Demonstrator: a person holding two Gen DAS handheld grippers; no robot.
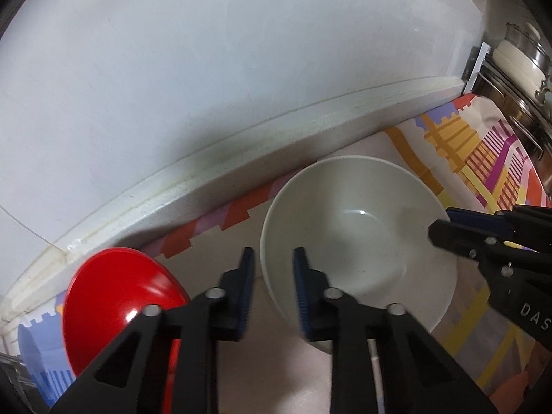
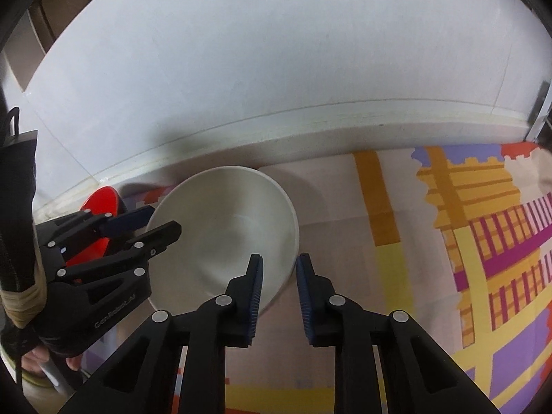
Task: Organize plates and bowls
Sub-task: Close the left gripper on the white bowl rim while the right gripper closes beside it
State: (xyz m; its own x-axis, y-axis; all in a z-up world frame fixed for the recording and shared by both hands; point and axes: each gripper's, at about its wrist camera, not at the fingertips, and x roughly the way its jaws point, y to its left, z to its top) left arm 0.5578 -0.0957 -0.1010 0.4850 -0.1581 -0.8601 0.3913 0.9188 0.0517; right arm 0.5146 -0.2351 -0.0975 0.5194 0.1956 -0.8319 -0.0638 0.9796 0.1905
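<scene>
In the left wrist view, the red bowl at 8 o'clock is partly hidden behind the left gripper. The pots at 2 o'clock are cut off by the edge. In the right wrist view, the red bowl at 9 o'clock is mostly hidden by the left gripper. The white bowl's near rim sits behind the right gripper.

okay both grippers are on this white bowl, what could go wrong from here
1. The left gripper and right gripper straddle opposite rims of the white bowl with jaws open; uneven closing could tip it.
2. The red bowl sits close beside the left gripper and could get knocked.
</scene>
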